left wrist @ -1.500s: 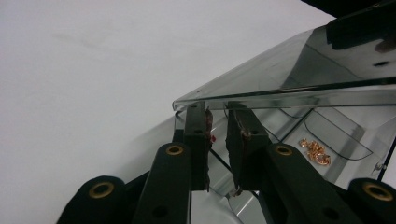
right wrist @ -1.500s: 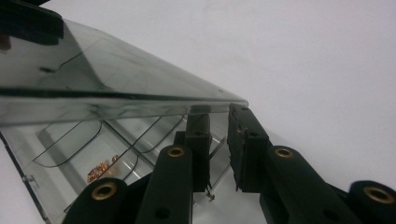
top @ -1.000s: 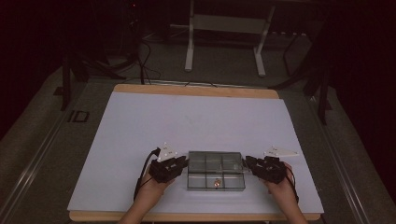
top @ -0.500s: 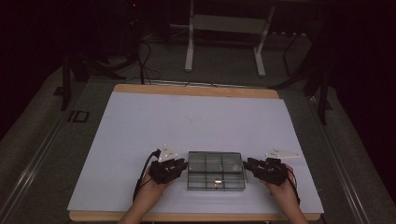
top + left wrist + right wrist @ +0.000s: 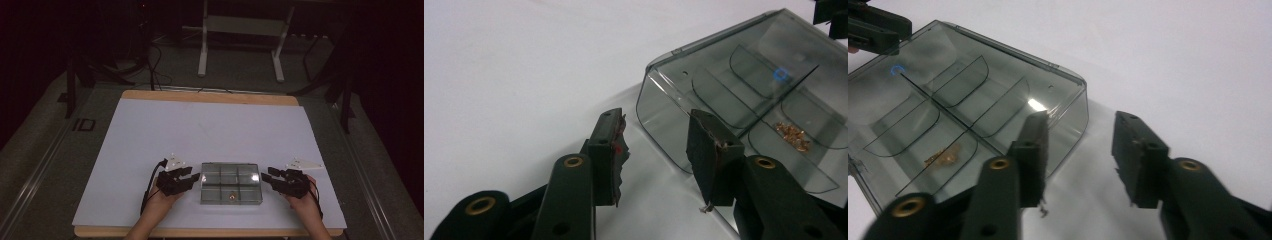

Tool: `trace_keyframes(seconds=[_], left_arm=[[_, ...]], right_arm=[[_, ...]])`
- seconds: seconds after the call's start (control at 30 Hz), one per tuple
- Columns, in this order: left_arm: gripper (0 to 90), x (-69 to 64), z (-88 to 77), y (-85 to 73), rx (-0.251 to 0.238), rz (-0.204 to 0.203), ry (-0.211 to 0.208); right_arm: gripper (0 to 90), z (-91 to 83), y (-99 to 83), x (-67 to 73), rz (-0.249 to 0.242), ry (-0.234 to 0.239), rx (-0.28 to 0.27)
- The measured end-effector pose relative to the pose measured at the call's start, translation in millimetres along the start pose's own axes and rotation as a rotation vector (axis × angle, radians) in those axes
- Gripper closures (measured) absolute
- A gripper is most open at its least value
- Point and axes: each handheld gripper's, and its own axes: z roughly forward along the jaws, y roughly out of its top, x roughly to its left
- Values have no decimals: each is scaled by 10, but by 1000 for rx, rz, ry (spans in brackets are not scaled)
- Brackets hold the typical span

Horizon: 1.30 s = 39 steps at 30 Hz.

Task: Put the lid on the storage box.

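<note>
A smoky clear compartment box (image 5: pixel 230 182) lies flat near the table's front edge. One of its front compartments holds small copper-coloured bits (image 5: pixel 231 196). My left gripper (image 5: pixel 192 178) is at the box's left end and my right gripper (image 5: pixel 266 175) at its right end. Both pairs of jaws have just been opening. In the left gripper view my left gripper (image 5: pixel 656 122) stands open just short of a rounded corner of the box (image 5: pixel 744 95), with bare table between the pads. In the right gripper view my right gripper (image 5: pixel 1081 120) is open beside the opposite corner of the box (image 5: pixel 948 110), gripping nothing.
The white table top (image 5: pixel 200 130) has a wooden rim (image 5: pixel 210 96) at the back. Beyond it stand a metal frame (image 5: pixel 240 30) and cables on a dark floor. A small blue ring (image 5: pixel 780 75) shows in the box.
Both pairs of jaws stand wider apart than before and have come off the box's ends. The hands and the box have hardly moved.
</note>
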Motion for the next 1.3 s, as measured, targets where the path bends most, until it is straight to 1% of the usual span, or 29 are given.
trace_keyframes(seconds=[0.07,0.1,0.13,0.17,0.2,0.23,0.27,0.3,0.33,0.37,0.4,0.47,0.5,0.53,0.57,0.63,0.67,0.7,0.73,0.77,0.83,0.87,0.9,0.93,1.07,1.2,1.3], left_arm=[[541,15,-21,6,-11,-6,8],[490,18,-32,10,-16,-10,5],[465,21,-40,12,-22,-10,5],[429,22,-46,15,-28,-12,-3],[375,24,-52,17,-31,-13,-4],[338,30,-58,16,-36,-15,-11],[281,37,-62,11,-40,-14,-41],[219,43,-65,8,-44,-17,-57],[183,52,-69,7,-46,-19,-69],[144,57,-71,7,-49,-22,-73],[118,62,-72,8,-51,-25,-68],[50,72,-76,7,-57,-29,-69],[50,90,-77,3,-68,-40,-77],[24,99,-80,-1,-78,-38,-72],[24,107,-86,-5,-83,-38,-61],[24,125,-91,-12,-93,-43,-59],[24,136,-92,-17,-98,-39,-53],[24,142,-94,-21,-97,-33,-46],[24,152,-92,-26,-97,-27,-50],[24,159,-90,-32,-97,-26,-57],[24,161,-89,-45,-96,-11,-47],[24,150,-94,-63,-95,5,-30],[24,150,-94,-63,-95,5,-30],[24,150,-100,-68,-92,10,-28],[24,152,-122,-84,-99,0,-29],[25,165,-150,-99,-99,-1,-27],[25,183,-165,-118,-96,-5,-24]], right_arm=[[519,-13,1,-7,-3,-5,-6],[497,-20,1,-18,-3,-4,-11],[482,-25,0,-21,-5,-5,-11],[469,-30,-1,-23,-7,-10,-11],[438,-34,-2,-26,-5,-8,-14],[399,-35,-3,-31,-4,-4,-16],[381,-36,-4,-31,-6,-7,-18],[354,-39,-5,-33,-5,-7,-23],[323,-43,-4,-39,1,1,-30],[298,-48,-4,-44,4,7,-33],[277,-52,-4,-46,3,9,-32],[268,-56,-4,-49,4,10,-35],[251,-58,-4,-57,7,10,-36],[222,-63,-7,-67,12,18,-41],[221,-65,-9,-70,11,17,-41],[207,-71,-15,-81,9,20,-45],[206,-72,-18,-85,9,22,-49],[199,-74,-24,-87,6,16,-53],[194,-73,-27,-88,-1,10,-57],[184,-72,-33,-87,-14,-1,-48],[176,-72,-40,-88,-16,3,-47],[170,-72,-44,-89,-20,4,-48],[170,-72,-44,-89,-20,4,-48],[155,-64,-59,-91,-39,-2,-46],[155,-58,-91,-96,-53,-8,-40],[155,-76,-112,-115,-46,-12,-51],[156,-90,-128,-138,-49,-22,-49]])
